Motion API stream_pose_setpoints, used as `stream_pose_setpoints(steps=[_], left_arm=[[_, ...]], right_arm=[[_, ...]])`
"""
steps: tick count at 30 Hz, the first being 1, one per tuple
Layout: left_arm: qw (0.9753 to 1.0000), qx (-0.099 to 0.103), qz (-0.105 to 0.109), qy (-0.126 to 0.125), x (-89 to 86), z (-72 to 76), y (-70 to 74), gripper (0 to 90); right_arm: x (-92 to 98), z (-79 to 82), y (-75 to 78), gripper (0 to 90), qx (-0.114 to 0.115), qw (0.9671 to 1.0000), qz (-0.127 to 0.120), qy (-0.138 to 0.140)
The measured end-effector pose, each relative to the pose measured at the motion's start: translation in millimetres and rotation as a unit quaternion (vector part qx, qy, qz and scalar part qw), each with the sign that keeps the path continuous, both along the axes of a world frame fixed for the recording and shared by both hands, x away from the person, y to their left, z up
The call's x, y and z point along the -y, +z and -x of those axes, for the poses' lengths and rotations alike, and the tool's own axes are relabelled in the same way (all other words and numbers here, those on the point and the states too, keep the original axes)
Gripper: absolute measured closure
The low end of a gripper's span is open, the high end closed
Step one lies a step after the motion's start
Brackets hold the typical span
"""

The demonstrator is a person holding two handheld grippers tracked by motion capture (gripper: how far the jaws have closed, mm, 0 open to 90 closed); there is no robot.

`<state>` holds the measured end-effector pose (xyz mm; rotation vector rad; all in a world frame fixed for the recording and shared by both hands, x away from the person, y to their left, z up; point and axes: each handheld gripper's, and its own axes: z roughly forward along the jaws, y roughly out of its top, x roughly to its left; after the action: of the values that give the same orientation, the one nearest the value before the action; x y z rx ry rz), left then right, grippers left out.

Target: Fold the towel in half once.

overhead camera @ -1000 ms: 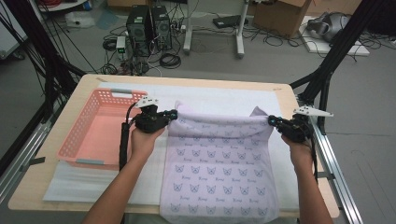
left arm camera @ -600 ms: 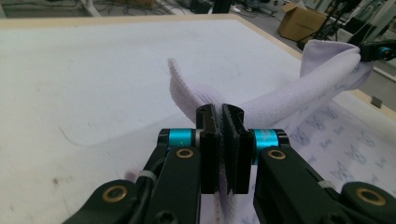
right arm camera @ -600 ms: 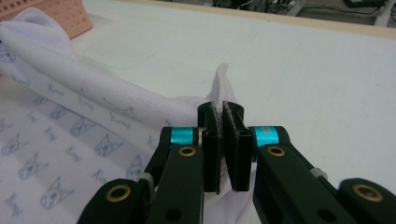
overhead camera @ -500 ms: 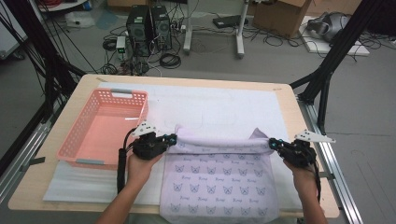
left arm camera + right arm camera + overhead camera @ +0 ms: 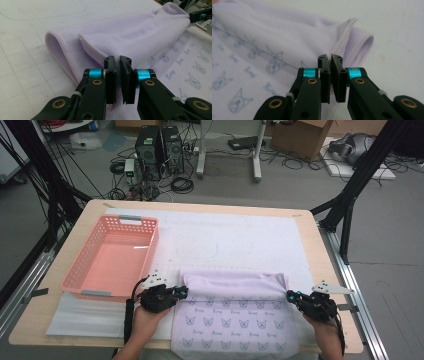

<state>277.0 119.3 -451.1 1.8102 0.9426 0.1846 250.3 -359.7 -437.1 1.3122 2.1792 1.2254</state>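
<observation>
pink basket [image 5: 111, 257] sits empty on the left of the table [image 5: 310, 235]. just right of it, the left gripper [image 5: 176, 293] is clamped on the lilac towel [image 5: 235, 320] at its folded-over corner. towel spreads across the near middle, far edge doubled back. right gripper [image 5: 292, 296] pinches the opposite corner, jaws closed on the hem.

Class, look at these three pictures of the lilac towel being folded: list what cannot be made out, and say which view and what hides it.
- Towel, near edge: high view, cut off by the picture's bottom edge.
- Towel corner inside the left gripper: left gripper view, covered by the shut jaws.
- Hem inside the right gripper: right gripper view, covered by the shut jaws.
- Printed motifs: right gripper view, blurred.
- Basket near wall: high view, holes too small to count.
</observation>
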Motion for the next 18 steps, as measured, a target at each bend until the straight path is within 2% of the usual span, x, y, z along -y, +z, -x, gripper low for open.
stream_pose_setpoints(steps=[2, 3, 4, 5, 9, 11, 13, 14, 15, 16, 18], left_arm=[[0.9997, 0.004, 0.014, 0.018, -2.0, -2.7, 3.5, 57.9], [0.9995, 0.006, 0.024, 0.021, -4.1, -4.5, 5.9, 50.5], [0.9991, 0.006, 0.036, 0.023, -5.6, -6.9, 8.2, 47.8], [0.9989, 0.006, 0.039, 0.026, -6.6, -10.1, 10.3, 46.2], [0.9989, -0.002, 0.038, 0.029, -1.6, -22.7, 12.1, 45.1], [0.9991, -0.008, 0.032, 0.025, 3.4, -26.3, 7.9, 48.3], [0.9995, -0.019, 0.02, 0.019, 6.5, -29.4, 3.6, 56.8], [0.9995, -0.027, 0.011, 0.013, 8.7, -30.4, 0.9, 65.3], [0.9996, -0.027, -0.001, 0.011, 10.5, -30.2, -0.7, 74.6], [0.9995, -0.028, -0.006, 0.011, 11.3, -29.5, -1.4, 83.3], [0.9996, -0.025, 0.0, 0.012, 9.8, -27.4, 0.4, 87.0]], right_arm=[[1.1, 0.6, -2.9, 80.7, -0.012, 0.9999, -0.005, 0.0], [1.9, 0.4, -1.7, 73.3, -0.013, 0.9999, -0.007, -0.007], [3.0, -0.7, 0.6, 66.2, -0.014, 0.9997, -0.014, -0.014], [4.0, -2.5, 3.9, 61.5, -0.016, 0.9994, -0.021, -0.022], [1.8, -15.6, 16.0, 54.7, -0.002, 0.999, -0.019, -0.041], [-2.4, -25.6, 18.8, 53.3, -0.003, 0.9989, -0.018, -0.043], [-7.5, -35.8, 18.0, 52.9, -0.014, 0.999, -0.012, -0.041], [-9.4, -39.5, 16.8, 53.3, -0.019, 0.9989, -0.012, -0.041], [-11.6, -44.7, 14.4, 56.8, -0.023, 0.9989, -0.01, -0.038], [-12.8, -47.6, 12.9, 67.9, -0.029, 0.999, -0.005, -0.033], [-13.6, -48.4, 10.8, 84.8, -0.035, 0.9991, 0.005, -0.025]])
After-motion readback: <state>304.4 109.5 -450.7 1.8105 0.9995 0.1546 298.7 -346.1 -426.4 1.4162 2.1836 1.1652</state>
